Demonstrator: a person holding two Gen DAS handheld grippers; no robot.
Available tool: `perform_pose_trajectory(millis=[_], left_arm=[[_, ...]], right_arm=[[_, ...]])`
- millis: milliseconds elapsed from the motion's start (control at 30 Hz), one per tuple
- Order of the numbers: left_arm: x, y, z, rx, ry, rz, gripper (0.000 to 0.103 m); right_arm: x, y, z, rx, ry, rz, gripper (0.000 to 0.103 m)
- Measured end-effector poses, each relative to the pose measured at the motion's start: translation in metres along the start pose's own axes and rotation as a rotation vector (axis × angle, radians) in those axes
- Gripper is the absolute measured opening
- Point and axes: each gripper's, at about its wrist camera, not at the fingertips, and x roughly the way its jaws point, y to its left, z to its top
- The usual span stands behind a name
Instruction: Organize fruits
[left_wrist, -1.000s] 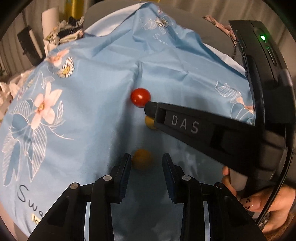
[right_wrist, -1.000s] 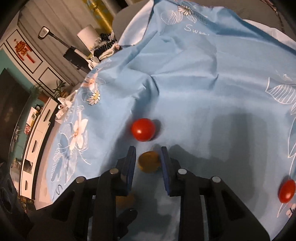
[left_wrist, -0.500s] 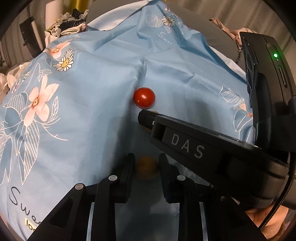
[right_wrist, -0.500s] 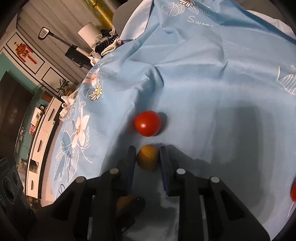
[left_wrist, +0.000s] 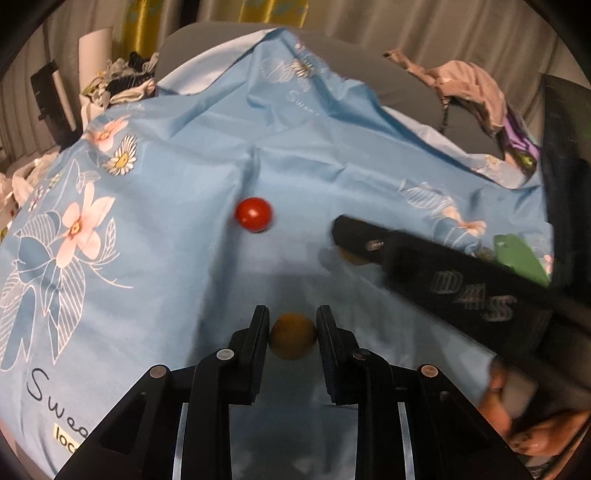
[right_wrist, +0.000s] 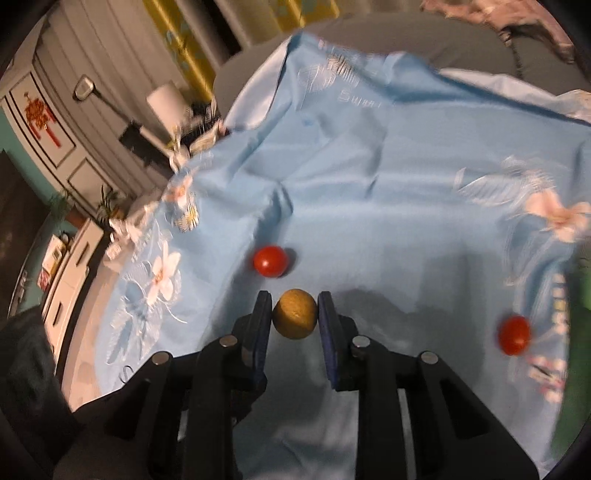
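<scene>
left wrist view: left gripper (left_wrist: 291, 332) clamped on one yellow fruit (left_wrist: 291, 341), right gripper (right_wrist: 294, 317) clamped on another yellow fruit (right_wrist: 295, 313), both just above the cloth (left_wrist: 177, 206). best to keep both squeezes gentle, lift straight, steer clear of the tomato (left_wrist: 254, 214). second tomato (right_wrist: 513, 335) at right. green thing (left_wrist: 517, 254) cut off, hard to identify, maybe the drop spot.
</scene>
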Motion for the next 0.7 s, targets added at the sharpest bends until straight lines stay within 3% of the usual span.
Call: perform_pose_trajectory(millis=[367,533,700], left_arm=[[-0.033,-0.047,0.008,0.071,-0.099,-0.08,0.026],[-0.046,-0.086,0.018,0.133,-0.15,-0.119,0.027],[-0.044,-0.127,0.024,0.185,-0.15,-0.181,0.027]], right_arm=[[-0.107,-0.032,-0.007,0.032,-0.204,-0.136,0.026],[-0.145,-0.054,-0.011,0.037,-0.273,-0.202,0.026],[-0.179,-0.079,-0.018,0.068,-0.333,-0.262,0.026]])
